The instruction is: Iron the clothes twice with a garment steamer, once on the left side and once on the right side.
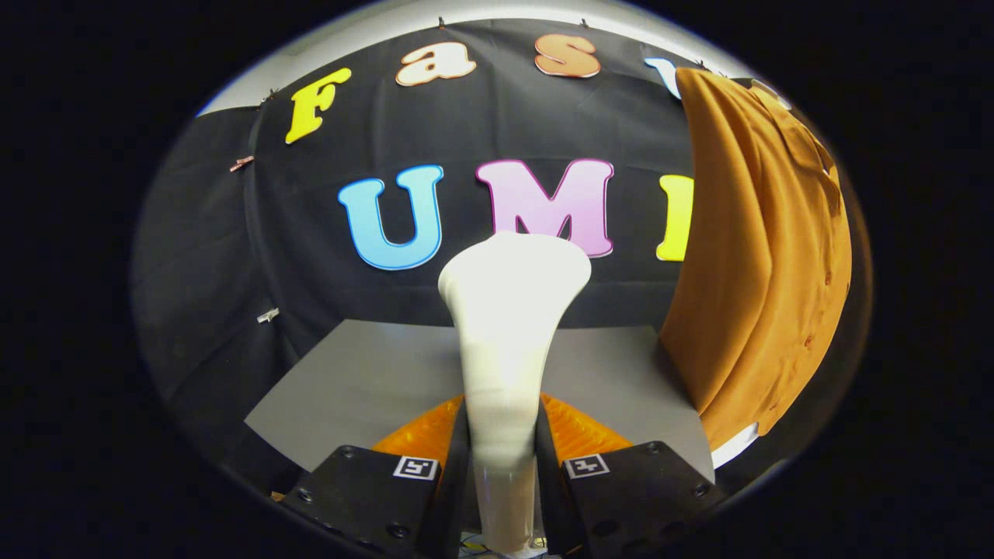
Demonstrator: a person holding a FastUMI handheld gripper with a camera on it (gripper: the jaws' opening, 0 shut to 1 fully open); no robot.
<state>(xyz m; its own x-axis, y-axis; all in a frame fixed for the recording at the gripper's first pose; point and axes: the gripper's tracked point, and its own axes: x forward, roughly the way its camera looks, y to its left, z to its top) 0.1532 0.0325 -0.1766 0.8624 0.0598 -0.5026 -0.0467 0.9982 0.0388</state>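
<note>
Cream-white plastic forms the body of the garment steamer (509, 349), which stands upright between the fingers (501, 458) of the gripper. Both fingers press against the narrow handle of the steamer, one on each side, so the gripper is clamped on it. From that grip the steamer rises and widens into a flared head, whose rounded back faces the camera; the head's working face cannot be seen from here. To the right of the steamer, and apart from it, hangs an orange-brown shirt (765, 256), its collar at the top and a row of small buttons running down its far edge. The shirt's hem ends just above a grey counter (365, 380), which lies flat behind the steamer and extends to either side of it. Beyond the steamer a black cloth wall (210, 256) closes the booth, with small clips holding the cloth at its left part. Steamer head and shirt are not touching.
</note>
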